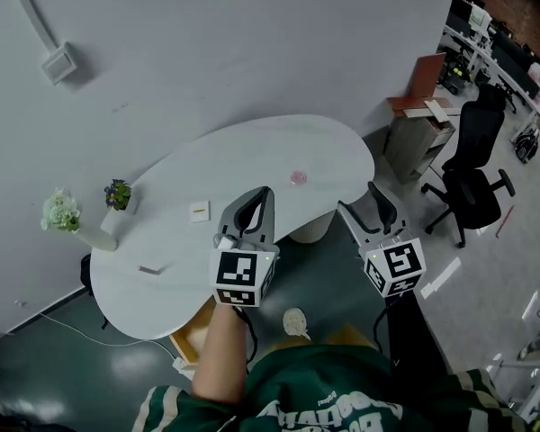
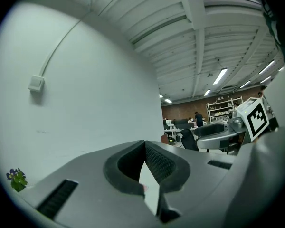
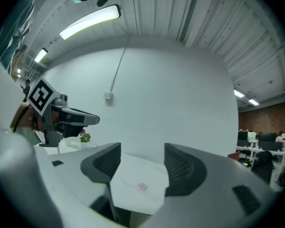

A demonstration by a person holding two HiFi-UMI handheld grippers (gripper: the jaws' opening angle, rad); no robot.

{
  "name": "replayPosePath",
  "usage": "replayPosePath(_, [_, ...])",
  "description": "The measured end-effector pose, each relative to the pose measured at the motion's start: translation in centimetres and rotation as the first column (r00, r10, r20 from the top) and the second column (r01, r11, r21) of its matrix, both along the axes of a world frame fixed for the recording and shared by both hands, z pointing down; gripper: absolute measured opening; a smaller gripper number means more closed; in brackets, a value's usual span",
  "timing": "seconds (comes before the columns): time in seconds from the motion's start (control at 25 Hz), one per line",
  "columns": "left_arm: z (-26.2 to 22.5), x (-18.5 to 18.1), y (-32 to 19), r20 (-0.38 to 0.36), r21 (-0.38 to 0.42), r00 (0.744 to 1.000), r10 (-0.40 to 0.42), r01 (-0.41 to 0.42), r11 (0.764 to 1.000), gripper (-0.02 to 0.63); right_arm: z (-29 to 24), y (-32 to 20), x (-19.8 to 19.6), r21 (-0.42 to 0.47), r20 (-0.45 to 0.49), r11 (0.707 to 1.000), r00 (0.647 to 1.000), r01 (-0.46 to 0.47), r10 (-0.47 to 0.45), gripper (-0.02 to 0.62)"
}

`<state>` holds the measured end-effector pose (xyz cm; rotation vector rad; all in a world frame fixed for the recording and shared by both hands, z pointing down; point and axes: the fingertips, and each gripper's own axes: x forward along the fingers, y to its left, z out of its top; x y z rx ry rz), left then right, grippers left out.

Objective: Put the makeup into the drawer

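The makeup (image 1: 297,177), a small pink piece, sits alone on the right lobe of the white table (image 1: 252,147), with bare top all round it and the curved near edge a little way off. The nearest clutter is a small card (image 1: 199,211), well to its left, and further left by the wall stand a purple flower pot (image 1: 118,193) and a vase of white flowers (image 1: 63,212), so the way in from the front is clear. Below the table's near edge a tan drawer (image 1: 191,336) stands pulled out, partly covered by the person's forearm. Right of the table the floor is open as far as a black office chair (image 1: 472,165) (well apart from the action). Now the tools: the left gripper (image 2: 145,146) hangs over the table's near edge, left of the makeup, its pad tips meeting and nothing pinched between them. The right gripper (image 3: 142,151) hangs just off the table's right end over the floor, jaws standing well apart and empty. The makeup shows through the gap on the tabletop beyond, untouched.
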<state>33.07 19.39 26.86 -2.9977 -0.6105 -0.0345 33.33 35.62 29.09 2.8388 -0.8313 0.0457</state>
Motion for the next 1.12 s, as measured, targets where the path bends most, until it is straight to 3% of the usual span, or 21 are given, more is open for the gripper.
replayPosePath(0.32, [1.8,3.2,-2.1,0.027,-0.013,1.0,-0.01,0.011,1.0,-0.002,2.8,-3.5,4.1,-0.034,0.074,0.997,0.995,0.067,-0.064,0.307])
replayPosePath(0.76, [3.4,5.6,-4.9,0.01,-0.015,0.991,-0.135,0.135,0.991,-0.002,7.9,-6.7,9.7,-0.079,0.213,0.983,0.966,0.167,-0.147,0.316])
replayPosePath(0.96, [4.3,8.2,-5.1,0.02,0.032,0.982,-0.187,0.186,0.982,-0.002,11.8,-7.9,13.1,-0.119,0.337,0.964,0.923,0.237,-0.185,0.319])
replayPosePath(1.12, [4.5,10.8,-5.3,0.04,0.018,0.974,-0.223,0.223,0.975,-0.002,15.5,-8.7,15.9,-0.158,0.449,0.943,0.872,0.294,-0.197,0.319])
